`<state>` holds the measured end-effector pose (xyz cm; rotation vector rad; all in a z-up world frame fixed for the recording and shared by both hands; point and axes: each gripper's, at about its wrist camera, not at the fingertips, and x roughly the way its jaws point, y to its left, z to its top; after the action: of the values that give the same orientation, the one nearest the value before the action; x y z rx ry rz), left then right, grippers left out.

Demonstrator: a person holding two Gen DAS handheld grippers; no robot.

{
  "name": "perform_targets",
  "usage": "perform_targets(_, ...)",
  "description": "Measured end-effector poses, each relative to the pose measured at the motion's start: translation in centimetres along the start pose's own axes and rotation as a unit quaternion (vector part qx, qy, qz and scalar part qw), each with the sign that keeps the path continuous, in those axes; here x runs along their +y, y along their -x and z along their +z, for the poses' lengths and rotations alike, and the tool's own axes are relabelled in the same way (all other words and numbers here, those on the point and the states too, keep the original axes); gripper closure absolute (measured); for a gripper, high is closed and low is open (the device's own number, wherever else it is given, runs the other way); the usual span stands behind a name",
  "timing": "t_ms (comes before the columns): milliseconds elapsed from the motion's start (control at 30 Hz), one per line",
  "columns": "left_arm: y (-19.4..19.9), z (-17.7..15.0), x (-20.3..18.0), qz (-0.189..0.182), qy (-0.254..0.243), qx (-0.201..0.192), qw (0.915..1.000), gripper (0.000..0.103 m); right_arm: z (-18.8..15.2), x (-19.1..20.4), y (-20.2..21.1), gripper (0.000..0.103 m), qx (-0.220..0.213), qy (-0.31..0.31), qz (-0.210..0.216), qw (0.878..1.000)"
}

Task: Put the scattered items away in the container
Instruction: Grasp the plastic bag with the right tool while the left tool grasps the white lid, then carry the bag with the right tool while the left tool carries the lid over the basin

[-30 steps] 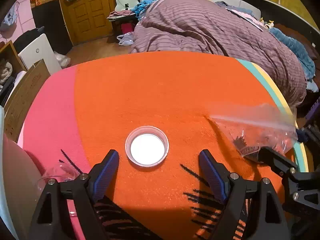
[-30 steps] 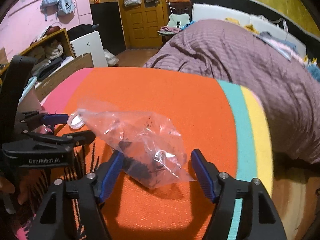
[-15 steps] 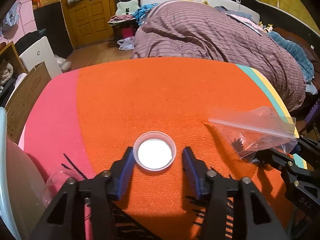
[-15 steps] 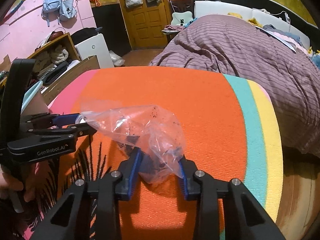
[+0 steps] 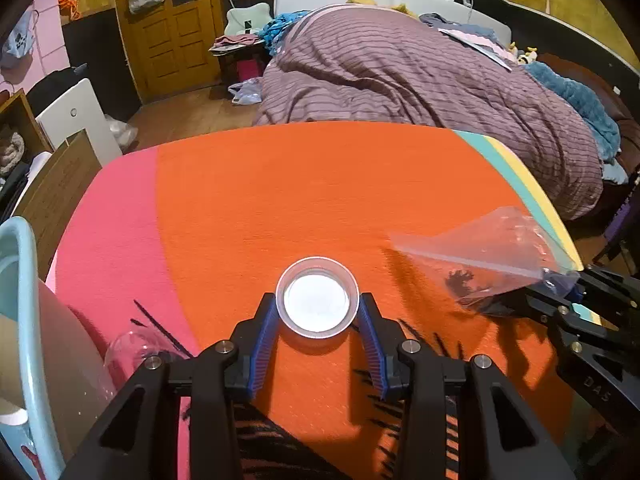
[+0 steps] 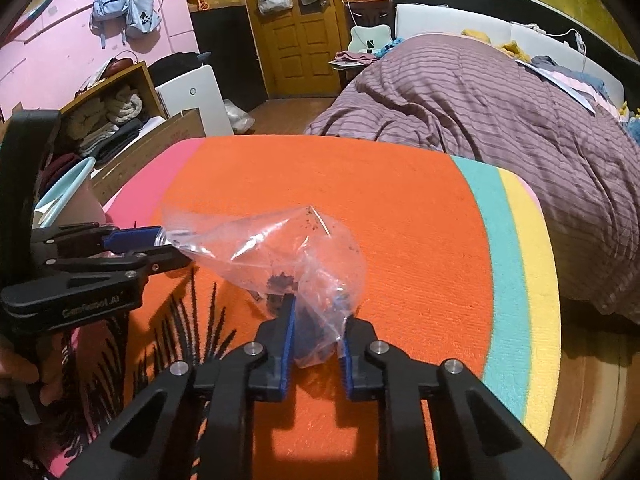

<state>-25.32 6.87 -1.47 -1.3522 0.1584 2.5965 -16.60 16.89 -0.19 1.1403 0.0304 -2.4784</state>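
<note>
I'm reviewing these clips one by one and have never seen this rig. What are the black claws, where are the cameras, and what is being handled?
No robot here: a person holds two handheld grippers, each with a fisheye camera looking along its fingers. In the left view, the left gripper closes on a round white lid lying on the orange cloth. In the right view, the right gripper pinches a clear plastic bag holding dark bits. A light blue tub sits at the left edge.

Lid [image 5: 318,300], bag [image 6: 280,254] on rug [image 5: 312,184]
</note>
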Motion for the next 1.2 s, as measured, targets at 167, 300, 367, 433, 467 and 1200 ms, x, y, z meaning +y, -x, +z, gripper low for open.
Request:
perform_targets(167, 1.1, -0.2, -0.8, -0.011, -0.008, -0.002, 0.9999, 0.059, -0.2, 0.1, 1.3, 0.09, -0.001, -0.008, 0.001, 1.0)
perform_targets(300, 2.3, -0.4, -1.3, -0.019, -0.011, -0.007, 0.9997, 0.059, -0.3, 0.4, 2.9, 0.091, -0.008, -0.007, -0.002, 1.0)
perform_targets(367, 3.1, -0.5, -1.5, -0.023, -0.014, -0.01, 0.9996, 0.059, -0.3, 0.6, 3.8, 0.091, -0.011, -0.006, -0.003, 1.0)
perform_targets(433, 4.1, -0.7, -1.7, -0.028, -0.016, -0.015, 0.9994, 0.059, -0.3, 0.7, 4.8, 0.091, -0.015, -0.007, -0.005, 1.0)
perform_targets(467, 4.6, -0.8, -1.8, -0.032, -0.016, -0.017, 0.9992, 0.059, -0.4, 0.8, 5.4, 0.091, -0.017, -0.008, -0.006, 1.0)
perform_targets(1200, 16.3, -4.9, 1.1, -0.026, -0.005, -0.081, 0.9963, 0.059, -1.2, 7.4, 15.9, 0.091, -0.063, 0.023, -0.018, 0.998)
